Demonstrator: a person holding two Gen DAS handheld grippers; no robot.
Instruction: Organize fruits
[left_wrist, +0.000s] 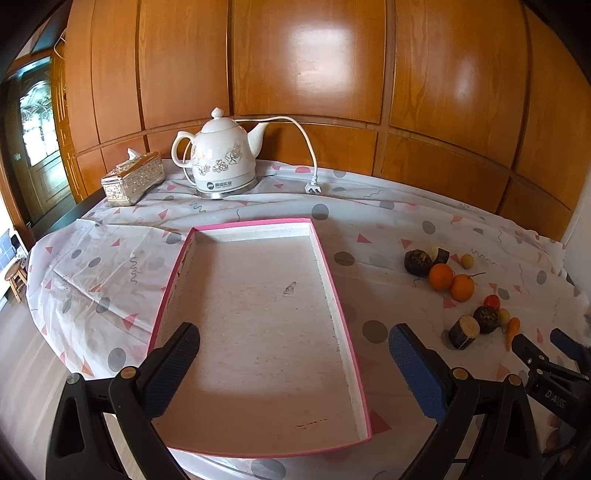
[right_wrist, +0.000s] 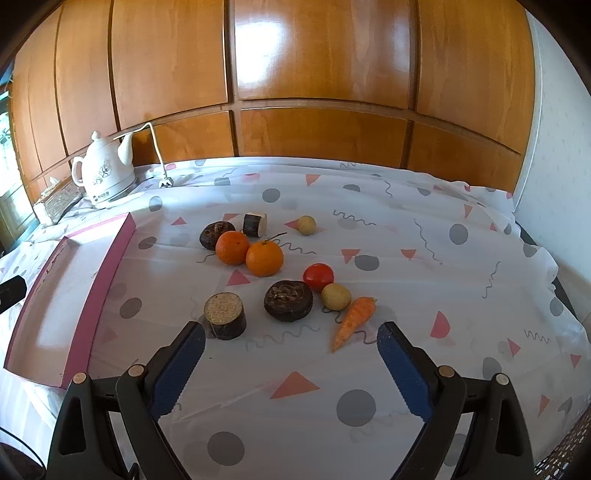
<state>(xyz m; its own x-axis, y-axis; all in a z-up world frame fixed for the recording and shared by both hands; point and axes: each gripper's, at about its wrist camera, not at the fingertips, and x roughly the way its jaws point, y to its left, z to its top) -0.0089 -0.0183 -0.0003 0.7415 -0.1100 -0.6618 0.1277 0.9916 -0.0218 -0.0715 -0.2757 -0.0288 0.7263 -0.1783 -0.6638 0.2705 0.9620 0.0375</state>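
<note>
A shallow pink-rimmed tray (left_wrist: 334, 280) lies empty on the patterned tablecloth; my left gripper (left_wrist: 291, 341) hovers open over its near half. In the right wrist view the tray (right_wrist: 122, 240) is at the left. Right of it lie two oranges (right_wrist: 232, 247) (right_wrist: 264, 257), a red tomato (right_wrist: 318, 276), a carrot (right_wrist: 352, 323), two small yellow round fruits (right_wrist: 335, 296) (right_wrist: 307, 225), two dark round pieces (right_wrist: 288, 300) (right_wrist: 217, 229) and two dark cut cylinders (right_wrist: 225, 315) (right_wrist: 255, 224). My right gripper (right_wrist: 291, 341) is open just in front of them, touching nothing.
A white electric kettle (left_wrist: 221, 158) with its loose cord and plug (left_wrist: 313, 188) stands at the back of the table, a silver tissue box (left_wrist: 133, 179) to its left. Wooden wall panels rise behind. The table edge drops off at the left.
</note>
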